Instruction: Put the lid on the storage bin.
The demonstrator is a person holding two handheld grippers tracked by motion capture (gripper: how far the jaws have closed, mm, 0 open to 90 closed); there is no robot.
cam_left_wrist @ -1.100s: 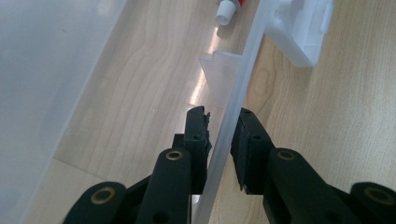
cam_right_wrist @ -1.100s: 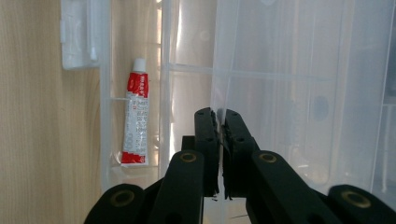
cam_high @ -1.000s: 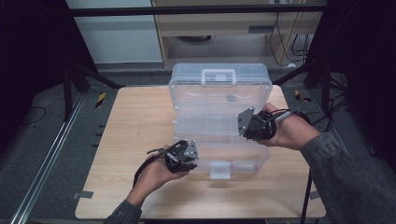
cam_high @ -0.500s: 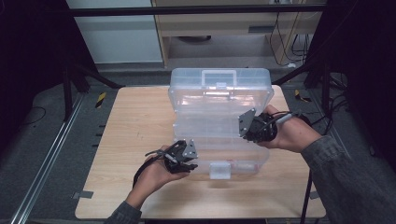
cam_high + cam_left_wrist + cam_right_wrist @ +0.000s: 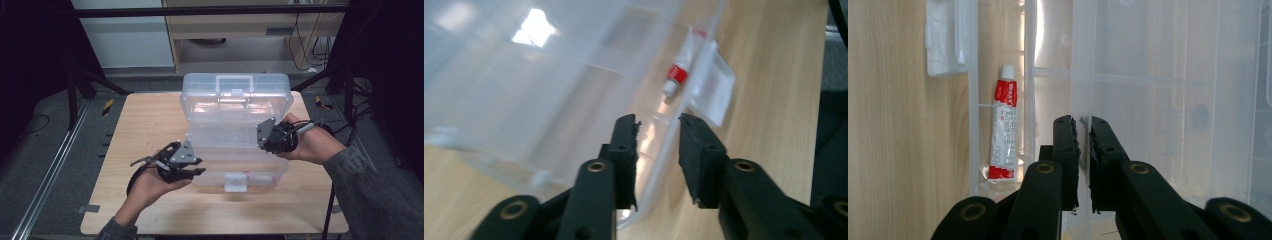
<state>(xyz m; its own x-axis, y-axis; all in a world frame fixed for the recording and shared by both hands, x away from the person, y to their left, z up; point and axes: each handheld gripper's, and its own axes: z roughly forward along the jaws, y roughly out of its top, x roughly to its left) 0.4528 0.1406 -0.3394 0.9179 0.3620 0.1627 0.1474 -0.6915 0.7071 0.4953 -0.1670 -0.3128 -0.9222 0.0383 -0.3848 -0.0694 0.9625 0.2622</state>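
The clear plastic compartment box (image 5: 235,135) sits mid-table, its inner tray pinched by the right gripper (image 5: 1081,131) while the left gripper's (image 5: 658,131) jaws, just closing, straddle its near rim ungripped, so the one-sided hold could tilt it and roll the red-and-white tube (image 5: 1002,131).

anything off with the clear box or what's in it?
Nothing damaged or spilled. The clear organiser box lies open on the table, with one red-and-white tube alone in a front compartment. The right claw pinches a thin clear wall; the left claw straddles the box's edge, not gripping.
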